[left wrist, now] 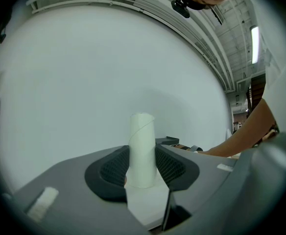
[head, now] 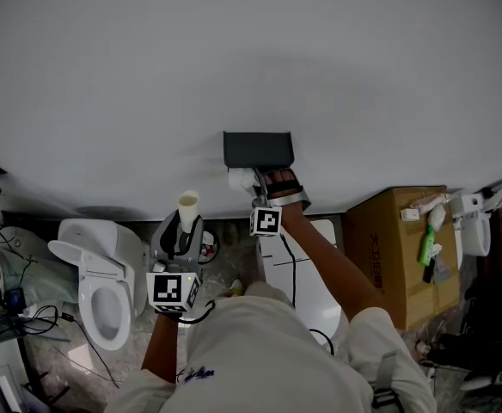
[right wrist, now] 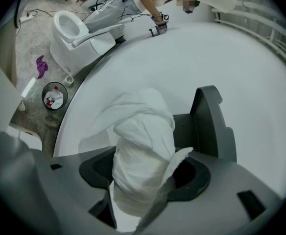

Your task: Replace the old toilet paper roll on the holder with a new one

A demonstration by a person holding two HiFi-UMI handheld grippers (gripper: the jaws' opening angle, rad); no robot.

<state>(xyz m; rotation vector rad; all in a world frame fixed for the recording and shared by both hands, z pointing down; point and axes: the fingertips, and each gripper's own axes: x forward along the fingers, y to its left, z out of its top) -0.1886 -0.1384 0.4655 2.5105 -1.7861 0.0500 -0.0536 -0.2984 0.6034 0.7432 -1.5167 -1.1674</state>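
A dark grey toilet paper holder [head: 258, 149] hangs on the white wall. Just below it my right gripper [head: 255, 189] is shut on a new white toilet paper roll [head: 240, 180]. In the right gripper view the crumpled-looking roll [right wrist: 143, 151] fills the jaws, close beside the holder [right wrist: 209, 126]. My left gripper [head: 185, 228] is lower and to the left, shut on a bare cardboard tube [head: 188, 206] that stands upright. In the left gripper view the tube [left wrist: 142, 148] sits between the dark pads [left wrist: 111, 170], and the holder [left wrist: 167, 141] shows beyond it.
A white toilet [head: 101, 274] stands at the lower left, with a small waste bin [head: 206, 246] beside it on the floor. A cardboard box [head: 401, 248] with bottles on it sits at the right. Cables and another person's arm lie at the far left edge.
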